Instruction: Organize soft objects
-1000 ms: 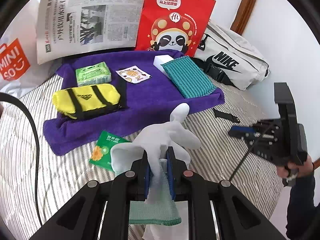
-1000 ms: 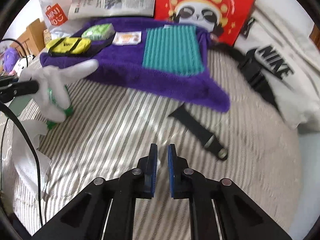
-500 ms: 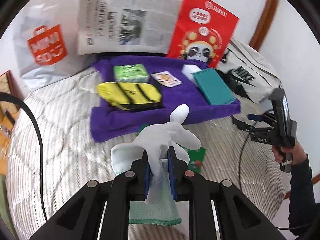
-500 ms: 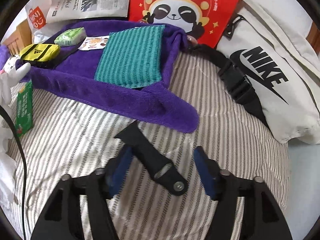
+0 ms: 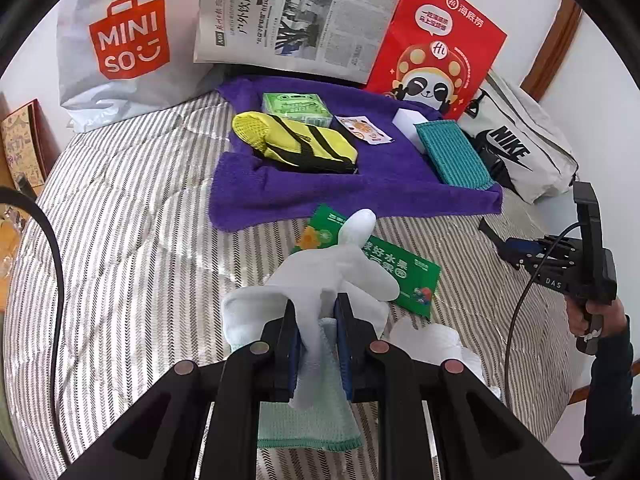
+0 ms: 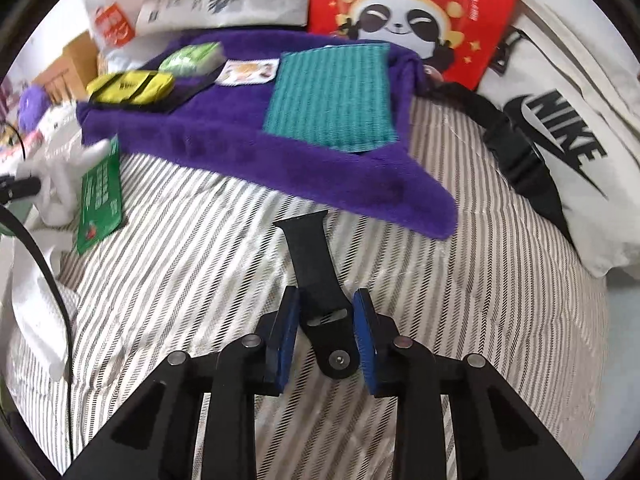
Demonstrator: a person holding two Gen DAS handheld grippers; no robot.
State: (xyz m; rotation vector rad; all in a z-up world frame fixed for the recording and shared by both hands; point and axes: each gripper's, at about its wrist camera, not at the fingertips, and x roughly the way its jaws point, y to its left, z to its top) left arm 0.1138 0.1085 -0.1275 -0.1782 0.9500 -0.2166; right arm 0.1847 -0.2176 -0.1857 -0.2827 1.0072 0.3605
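My left gripper (image 5: 318,312) is shut on a white glove (image 5: 344,264) with a green cuff and holds it above the striped bed. My right gripper (image 6: 325,312) is open, its jaws on either side of a black watch strap (image 6: 316,264) that lies flat on the bed. The purple towel (image 5: 360,184) lies further back and carries a yellow bag (image 5: 296,144), a green tissue pack (image 5: 296,106), a sticker sheet (image 5: 362,128) and a teal cloth (image 5: 452,152). The right gripper shows at the right edge of the left wrist view (image 5: 508,248).
A green packet (image 5: 400,272) lies on the bed under the glove. Another white glove (image 5: 436,344) lies right of my left gripper. A Miniso bag (image 5: 120,48), a newspaper (image 5: 296,20), a red panda bag (image 5: 436,44) and a Nike bag (image 5: 520,148) line the back.
My right gripper opened and came down around the black strap. My left gripper drew back and turned left with the glove still in it.
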